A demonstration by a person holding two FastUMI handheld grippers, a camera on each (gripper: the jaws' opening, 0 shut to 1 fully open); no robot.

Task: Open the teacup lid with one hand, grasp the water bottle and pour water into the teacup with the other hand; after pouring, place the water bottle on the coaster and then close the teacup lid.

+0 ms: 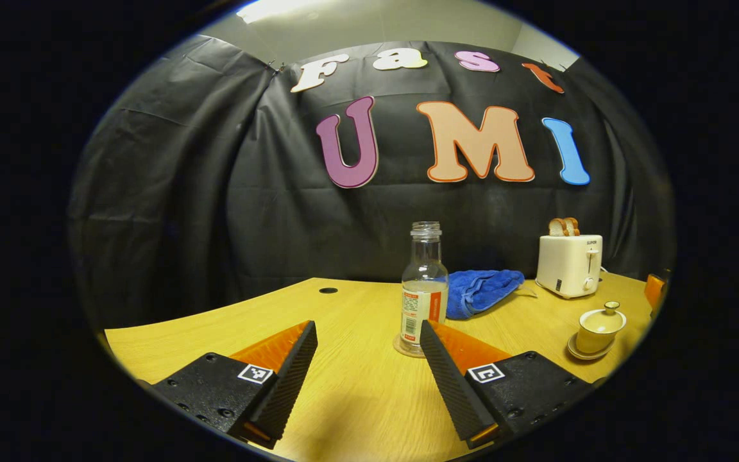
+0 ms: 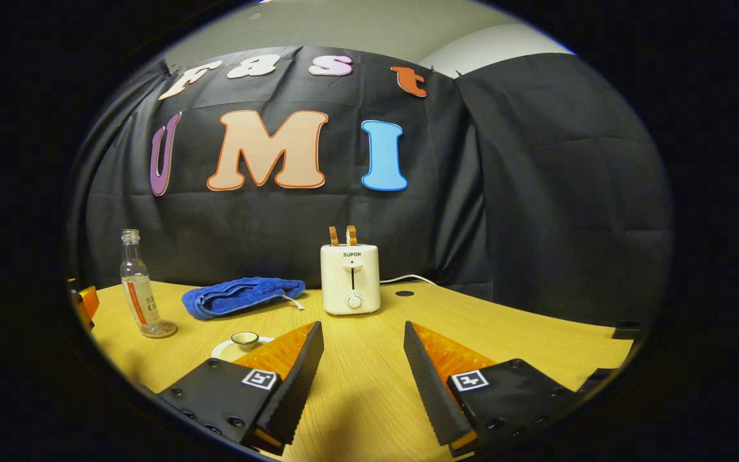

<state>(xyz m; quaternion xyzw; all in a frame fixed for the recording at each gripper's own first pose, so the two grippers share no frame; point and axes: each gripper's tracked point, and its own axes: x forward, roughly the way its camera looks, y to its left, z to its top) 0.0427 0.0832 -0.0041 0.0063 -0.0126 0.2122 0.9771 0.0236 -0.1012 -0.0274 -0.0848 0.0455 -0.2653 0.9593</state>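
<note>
Ahead of the gaping left hand-held gripper (image 1: 367,333), water bottle (image 1: 424,292) upright on coaster (image 1: 408,350), untouched

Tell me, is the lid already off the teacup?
No, in the left gripper view the lid sits on top of the teacup, its knob pointing up.
</note>
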